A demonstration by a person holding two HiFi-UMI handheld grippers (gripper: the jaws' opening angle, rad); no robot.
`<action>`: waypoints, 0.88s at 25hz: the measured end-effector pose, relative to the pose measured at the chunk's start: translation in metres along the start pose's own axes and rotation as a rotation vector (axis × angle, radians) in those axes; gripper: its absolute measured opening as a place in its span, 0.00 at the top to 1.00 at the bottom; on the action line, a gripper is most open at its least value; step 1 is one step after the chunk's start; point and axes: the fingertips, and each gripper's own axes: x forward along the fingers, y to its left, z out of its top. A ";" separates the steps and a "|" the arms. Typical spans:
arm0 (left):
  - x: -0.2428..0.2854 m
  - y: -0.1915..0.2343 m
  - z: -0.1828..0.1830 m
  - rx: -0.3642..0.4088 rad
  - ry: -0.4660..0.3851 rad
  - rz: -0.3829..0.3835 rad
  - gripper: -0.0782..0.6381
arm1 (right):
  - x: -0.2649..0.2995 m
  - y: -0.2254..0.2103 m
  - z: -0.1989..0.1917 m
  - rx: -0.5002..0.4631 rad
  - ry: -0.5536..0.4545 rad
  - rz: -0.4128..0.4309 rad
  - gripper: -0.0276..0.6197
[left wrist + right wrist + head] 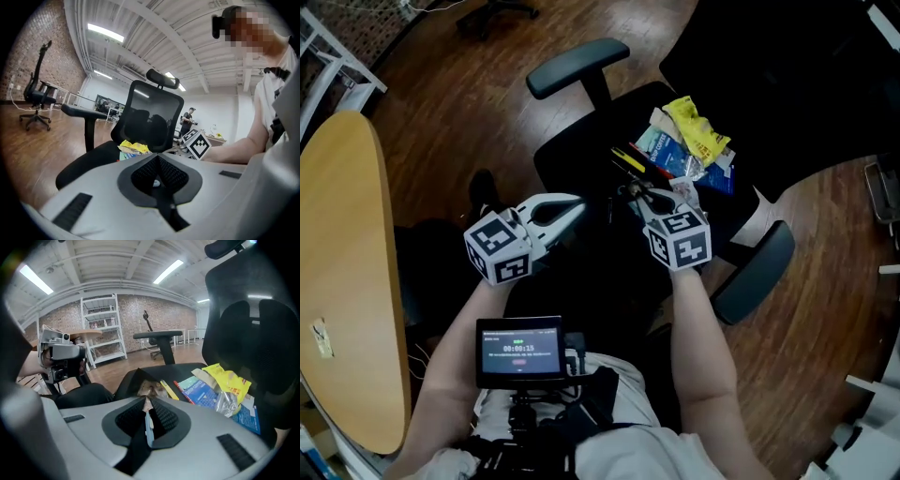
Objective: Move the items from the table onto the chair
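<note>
Our right gripper [144,399] is clamped on a thin packet [151,389] over the chair [581,155] seat, beside the pile [694,141] lying there; our left gripper [158,158] is closed and empty. We judge release comes next: lower, then part the jaws. We cannot read the packet's print, and the table [347,281] is cut off.

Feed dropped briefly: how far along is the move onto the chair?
Done: yellow packet, blue packet and pens lie on the chair seat. In hand: right gripper clamps a flat sachet above it. Remaining: release it; one small scrap shows on the table.
</note>
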 end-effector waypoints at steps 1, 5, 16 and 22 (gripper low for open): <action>0.003 0.000 -0.005 -0.007 0.012 0.001 0.88 | 0.003 0.002 -0.002 -0.012 0.018 -0.009 0.91; 0.015 0.006 -0.021 -0.035 0.062 0.029 0.88 | 0.013 -0.002 -0.020 -0.007 0.091 -0.027 0.91; 0.037 -0.008 -0.039 -0.060 0.124 0.001 0.88 | 0.017 -0.031 -0.044 0.020 0.155 -0.134 0.65; 0.037 -0.008 -0.033 -0.051 0.111 0.010 0.88 | 0.005 -0.046 -0.011 -0.044 0.047 -0.234 0.64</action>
